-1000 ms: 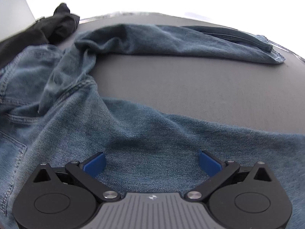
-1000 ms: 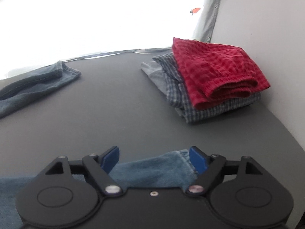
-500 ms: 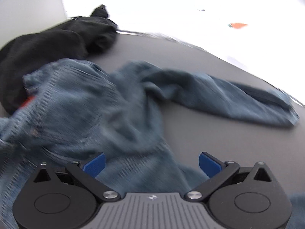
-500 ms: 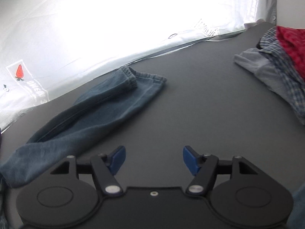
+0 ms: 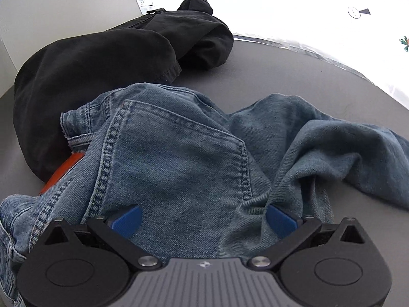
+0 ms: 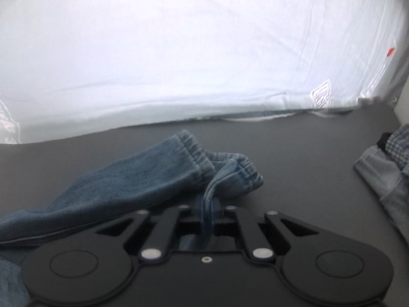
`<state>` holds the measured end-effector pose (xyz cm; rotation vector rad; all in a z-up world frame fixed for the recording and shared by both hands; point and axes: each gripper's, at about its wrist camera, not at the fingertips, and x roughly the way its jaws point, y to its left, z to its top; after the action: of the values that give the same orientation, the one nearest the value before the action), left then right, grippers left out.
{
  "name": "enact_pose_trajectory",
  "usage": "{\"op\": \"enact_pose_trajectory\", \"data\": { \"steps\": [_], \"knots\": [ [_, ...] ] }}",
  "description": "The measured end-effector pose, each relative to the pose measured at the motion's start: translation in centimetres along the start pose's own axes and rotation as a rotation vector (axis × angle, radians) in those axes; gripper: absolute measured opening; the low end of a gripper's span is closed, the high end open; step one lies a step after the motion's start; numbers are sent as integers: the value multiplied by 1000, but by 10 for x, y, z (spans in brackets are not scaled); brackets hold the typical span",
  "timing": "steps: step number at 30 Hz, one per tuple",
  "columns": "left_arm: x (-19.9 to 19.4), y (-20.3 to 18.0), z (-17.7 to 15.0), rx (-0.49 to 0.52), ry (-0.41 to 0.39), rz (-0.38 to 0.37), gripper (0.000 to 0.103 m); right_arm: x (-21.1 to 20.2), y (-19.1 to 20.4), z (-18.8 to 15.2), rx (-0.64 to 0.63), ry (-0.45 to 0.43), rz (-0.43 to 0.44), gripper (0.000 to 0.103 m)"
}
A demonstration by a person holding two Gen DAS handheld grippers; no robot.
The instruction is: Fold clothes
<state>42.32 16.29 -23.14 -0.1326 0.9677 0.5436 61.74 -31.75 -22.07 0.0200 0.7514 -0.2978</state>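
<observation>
Denim dominates both views: a pair of faded blue jeans with contrast stitching (image 5: 179,153) lies rumpled on the dark grey tabletop (image 5: 294,76), seat uppermost, with one patch back pocket facing the left wrist camera. The left gripper (image 5: 203,221) hangs over that pocket area with its blue-padded jaws standing well apart; denim lies between and below the pads, but neither pad is seen pressing on it. Behind the jeans, touching their waistband edge, sits a crumpled black garment (image 5: 102,71), and a strip of an orange-red object (image 5: 64,168) shows where the two meet, mostly hidden under the fabric. In the right wrist view, the right gripper (image 6: 206,204) has its jaws drawn together and clamped on the denim at the hem of a jean leg (image 6: 230,176); the pinched cuff bunches up just ahead of the pads. A second cuffed leg end (image 6: 189,148) lies immediately beside it on the left, touching it, and its length trails back toward the lower left of the view. At the right edge, well apart from the cuffs, rests a stack of checked and pale blue-grey fabric (image 6: 383,168). A white backdrop sheet (image 6: 204,51) rises behind the table's far edge.
</observation>
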Motion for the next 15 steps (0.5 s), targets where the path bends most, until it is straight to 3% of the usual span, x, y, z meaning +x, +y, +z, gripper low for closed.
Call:
{"op": "enact_pose_trajectory", "data": {
  "steps": [6, 11, 15],
  "knots": [
    [-1, 6, 0, 14, -12, -9, 103, -119, -54, 5, 22, -195, -84, 4],
    [-2, 8, 0, 35, -25, -13, 103, -238, -98, 13, 24, -294, -118, 4],
    [-2, 9, -1, 28, -25, 12, 103, -271, -106, 35, 40, -359, -174, 5]
  ]
}}
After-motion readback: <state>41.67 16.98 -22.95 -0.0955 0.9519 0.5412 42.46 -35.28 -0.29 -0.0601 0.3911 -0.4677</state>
